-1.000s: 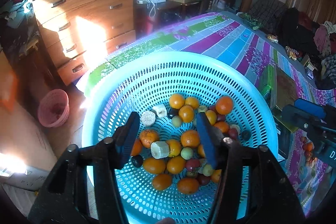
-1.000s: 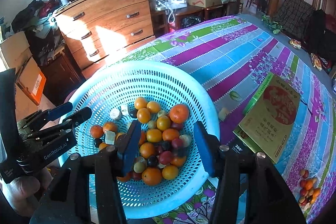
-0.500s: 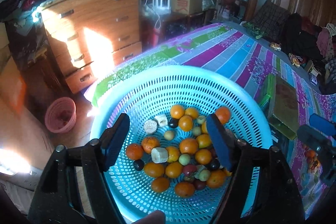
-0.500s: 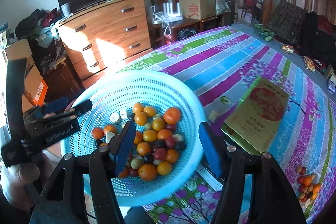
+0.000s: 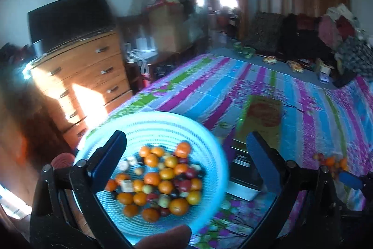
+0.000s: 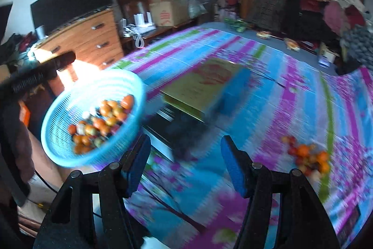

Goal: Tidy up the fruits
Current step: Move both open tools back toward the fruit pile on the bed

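Now both claws clear of the basket [image 5: 209,139].
Left claw [image 5: 186,148] has just been opening wide, empty; right claw [image 6: 185,155] half apart, empty, swung toward loose fruit [image 6: 307,158].

A perforated plastic basket [image 5: 209,132] sits on smooth patterned tablecloth [image 5: 233,90] near a glossy wooden dresser [image 5: 88,71].

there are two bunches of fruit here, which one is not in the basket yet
The small pile of fruit lying loose on the striped tablecloth, right of the right gripper. The other bunch sits inside the blue basket at the left.
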A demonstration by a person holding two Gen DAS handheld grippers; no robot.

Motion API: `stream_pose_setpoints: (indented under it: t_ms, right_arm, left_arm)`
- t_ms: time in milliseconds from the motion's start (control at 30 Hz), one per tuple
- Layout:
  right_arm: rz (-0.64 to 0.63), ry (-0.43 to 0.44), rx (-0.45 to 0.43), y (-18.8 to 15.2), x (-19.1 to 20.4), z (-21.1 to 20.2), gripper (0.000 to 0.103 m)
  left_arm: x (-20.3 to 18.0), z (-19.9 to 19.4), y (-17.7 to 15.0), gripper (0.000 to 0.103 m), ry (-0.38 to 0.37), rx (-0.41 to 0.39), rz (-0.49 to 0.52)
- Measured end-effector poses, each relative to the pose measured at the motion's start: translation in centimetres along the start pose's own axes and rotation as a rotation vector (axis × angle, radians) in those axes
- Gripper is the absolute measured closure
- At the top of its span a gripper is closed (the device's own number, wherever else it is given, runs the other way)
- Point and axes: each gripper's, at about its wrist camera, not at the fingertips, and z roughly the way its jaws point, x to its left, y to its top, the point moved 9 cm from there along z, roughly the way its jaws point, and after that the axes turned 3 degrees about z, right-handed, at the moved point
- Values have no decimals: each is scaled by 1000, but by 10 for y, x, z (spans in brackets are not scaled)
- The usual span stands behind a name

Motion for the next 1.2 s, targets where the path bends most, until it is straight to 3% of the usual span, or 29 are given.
stream_pose_setpoints:
  t_ms: [333, 533, 1000, 1200]
  right_arm:
    - [136, -151, 43, -83, -117, -38, 37]
    - [217, -181, 48, -119, -163, -56, 37]
    - [313, -168, 15, -148, -200, -77, 37]
    - [336, -174, 5, -153, -211, -82, 37]
  left_arm:
    - [-104, -31, -4, 0, -139, -19, 112]
    - [-140, -43, -4, 0, -155, -32, 170]
    - [-201, -58, -15, 0, -180, -25, 266]
    - [-220, -59, -21, 0, -218, -18, 259]
